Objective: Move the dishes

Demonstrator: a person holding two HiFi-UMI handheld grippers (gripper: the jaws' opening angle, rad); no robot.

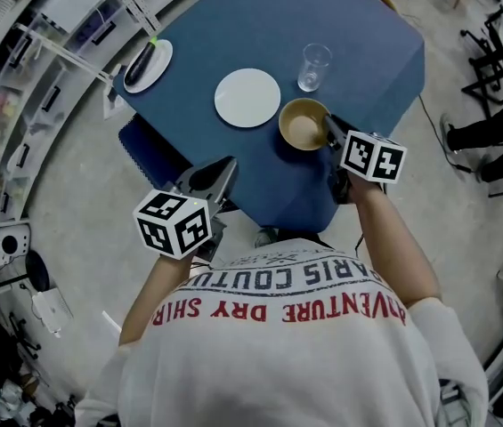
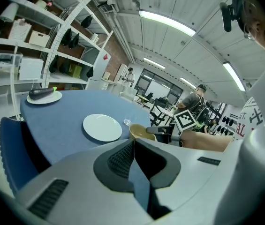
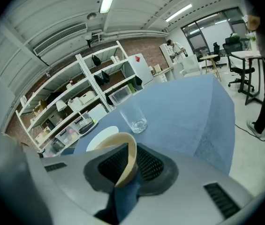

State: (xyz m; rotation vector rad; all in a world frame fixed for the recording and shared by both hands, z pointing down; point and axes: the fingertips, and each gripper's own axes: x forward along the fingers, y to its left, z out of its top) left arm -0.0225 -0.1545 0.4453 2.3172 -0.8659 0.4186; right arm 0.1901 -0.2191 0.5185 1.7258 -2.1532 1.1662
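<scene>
Gripping, head view: right gripper (image 1: 329, 132) pinches the near rim of the tan bowl (image 1: 301, 128), right of centre on the blue table (image 1: 367, 34).
Left gripper view: left gripper (image 2: 133, 144) closed, empty.
Right gripper view: jaws clamp the rim; a level lift, clear of the glass (image 3: 133, 116), seems best.

A lab or workshop floor within an open-plan office, not a home. Tall white metal shelving racks (image 3: 87, 95) along a red brick wall (image 3: 146, 35) carry brown cardboard boxes (image 2: 38, 38) and clear plastic storage bins (image 3: 121, 96). Long fluorescent strip lights (image 2: 166, 22) run under a ribbed white panel ceiling, near a grey slatted ventilation unit (image 3: 59, 39). The floor is bare grey concrete (image 1: 73, 229) with a thin black cable (image 1: 431, 123) trailing across it. Black wheeled office chairs (image 1: 491, 60) and desks stand before large glazed partitions (image 2: 153, 86), with people standing among them. A square table under a dark blue cloth (image 1: 358, 43) stands in the open
</scene>
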